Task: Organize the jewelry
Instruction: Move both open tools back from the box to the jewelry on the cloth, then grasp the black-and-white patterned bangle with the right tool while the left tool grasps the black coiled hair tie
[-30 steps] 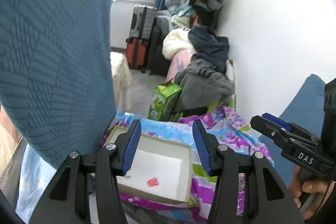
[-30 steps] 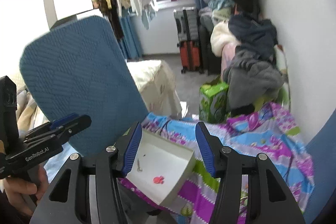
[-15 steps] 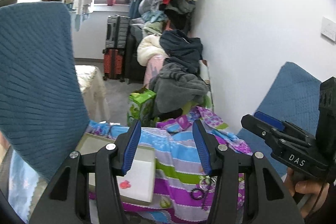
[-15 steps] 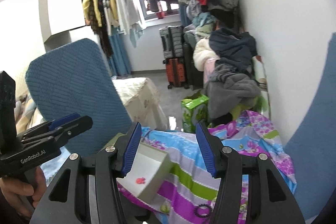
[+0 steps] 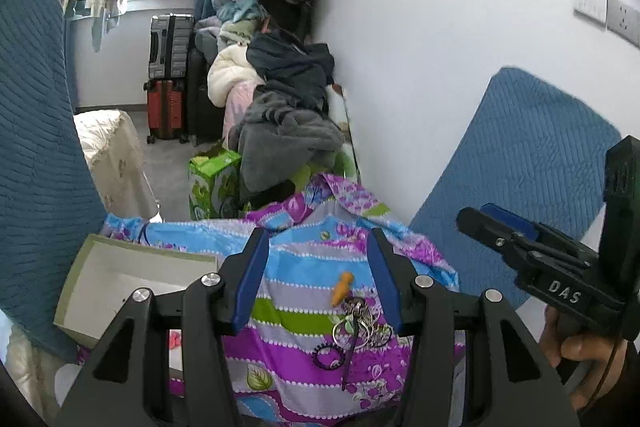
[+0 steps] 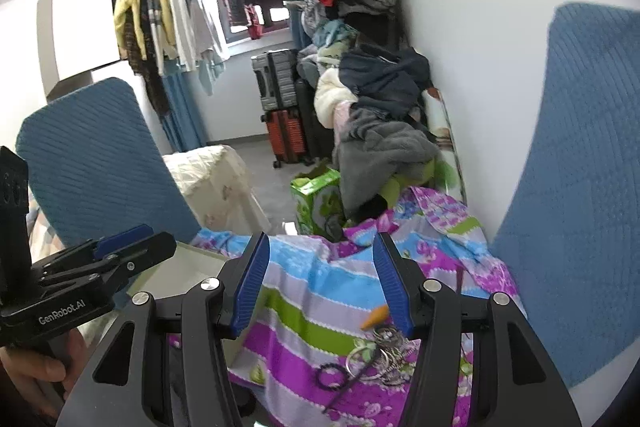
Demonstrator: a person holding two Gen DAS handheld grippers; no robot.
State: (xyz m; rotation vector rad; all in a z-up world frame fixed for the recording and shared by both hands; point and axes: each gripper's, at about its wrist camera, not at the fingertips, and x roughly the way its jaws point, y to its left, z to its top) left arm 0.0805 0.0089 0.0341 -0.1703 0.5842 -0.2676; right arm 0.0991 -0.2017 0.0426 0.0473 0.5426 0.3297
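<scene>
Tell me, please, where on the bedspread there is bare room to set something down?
The striped bedspread is bare between the white box and the jewelry pile. It is crowded around that pile, by the orange piece and black ring.

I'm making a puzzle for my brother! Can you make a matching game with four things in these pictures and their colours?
Things:
1. box
2. small cone-shaped piece
3. lower suitcase
4. beaded ring

Colours:
A. red
B. black
C. white inside
D. orange

Pairs: 1-C, 2-D, 3-A, 4-B
</scene>
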